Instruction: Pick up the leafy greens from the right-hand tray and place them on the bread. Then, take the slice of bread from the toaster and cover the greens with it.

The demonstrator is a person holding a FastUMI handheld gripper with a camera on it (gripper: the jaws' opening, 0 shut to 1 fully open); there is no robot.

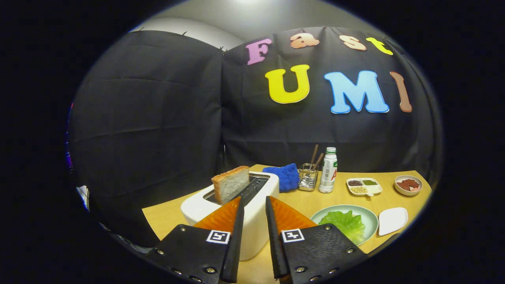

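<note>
Gripper (254, 205) spread w/ small gap, nothing btwn fingers, poised above toaster (252, 221); bread slice (230, 183) stands in slot just ahead-left. Greens (342, 224) lie on green plate (369, 217) to right; any bread beneath hidden. Likely slice-fetch step: next needs descent, pinch slice faces.

White toaster (252, 221); tan-crusted pale bread slice (230, 184); green leafy greens (343, 224) on pale green plate (371, 219); blue cloth (285, 176); light wood table (315, 199).
</note>
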